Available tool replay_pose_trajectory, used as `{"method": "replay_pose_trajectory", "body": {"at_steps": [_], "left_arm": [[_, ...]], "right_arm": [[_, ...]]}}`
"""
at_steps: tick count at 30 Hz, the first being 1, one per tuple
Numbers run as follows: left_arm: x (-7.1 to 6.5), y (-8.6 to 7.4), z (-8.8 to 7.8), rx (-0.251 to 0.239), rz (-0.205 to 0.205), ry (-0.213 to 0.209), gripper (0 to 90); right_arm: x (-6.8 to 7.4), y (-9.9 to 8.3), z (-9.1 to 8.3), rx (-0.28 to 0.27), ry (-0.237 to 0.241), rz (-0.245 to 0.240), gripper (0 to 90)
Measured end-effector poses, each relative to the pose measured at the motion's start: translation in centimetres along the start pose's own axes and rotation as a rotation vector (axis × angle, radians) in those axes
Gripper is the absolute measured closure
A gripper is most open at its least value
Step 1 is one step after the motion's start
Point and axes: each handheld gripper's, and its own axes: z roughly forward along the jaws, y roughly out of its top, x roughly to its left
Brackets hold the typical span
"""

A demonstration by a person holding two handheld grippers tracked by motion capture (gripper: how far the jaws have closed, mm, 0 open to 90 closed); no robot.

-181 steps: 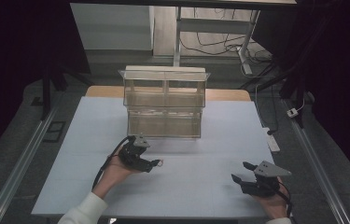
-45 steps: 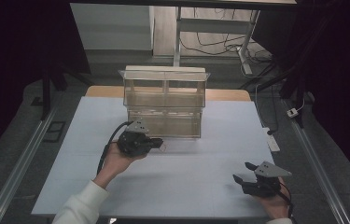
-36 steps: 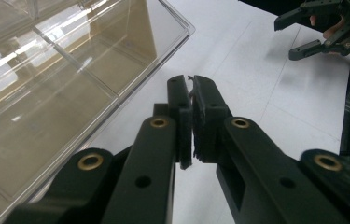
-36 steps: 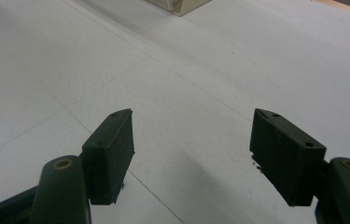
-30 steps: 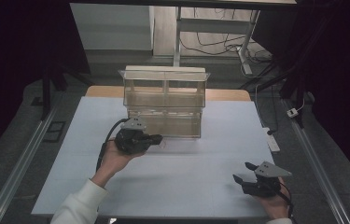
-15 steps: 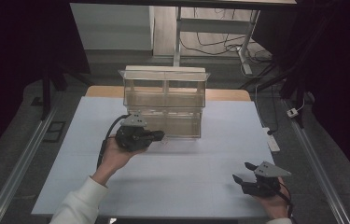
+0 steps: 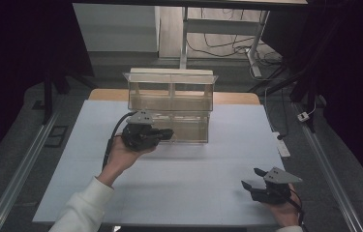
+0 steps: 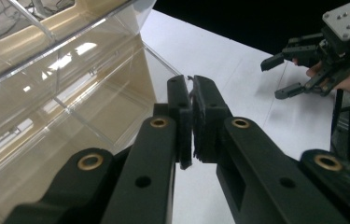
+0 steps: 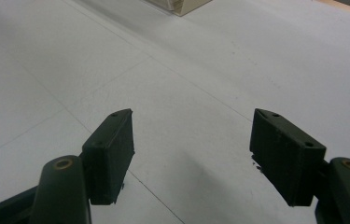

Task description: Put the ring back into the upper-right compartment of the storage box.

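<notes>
We see a clear, hard-walled plastic organiser box (image 7: pixel 170 105) with two stacked tiers and thin inner dividers, standing near the far middle of the white matte table sheet (image 7: pixel 179 169). Its walls are glossy and catch reflections; its corners are square and sharp. Through the left gripper view the same box (image 8: pixel 56 88) rises as slanted transparent panes with a tan floor behind them.

The left gripper (image 7: pixel 168 134) lies just in front of the box's lower tier, by its left half, its jaws clenched together with nothing between them (image 8: pixel 192 116). Whether they touch the wall we cannot tell.

The right gripper (image 7: pixel 252 178) rests well apart near the table's near right edge, its jaws spread wide over bare sheet (image 9: pixel 191 140). Open white surface stretches between the two grippers.
</notes>
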Motion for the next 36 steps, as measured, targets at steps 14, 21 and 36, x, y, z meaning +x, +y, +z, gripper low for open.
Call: {"method": "replay_pose_trajectory", "body": {"at_steps": [14, 21, 36], "left_arm": [[0.5, 1.4, 0.1, -0.025, -0.008, 0.016, 86.5], [0.7, 2.1, 0.3, -0.037, -0.008, 0.014, 86.4], [1.3, 3.8, 0.7, -0.055, -0.005, 0.035, 86.5]], "right_arm": [[-0.1, 0.0, 0.0, -0.006, 0.002, 0.004, 29.8], [0.0, 0.0, 0.0, -0.005, 0.002, 0.002, 29.8], [-0.1, 0.0, -0.1, -0.007, 0.002, 0.005, 29.8]]}}
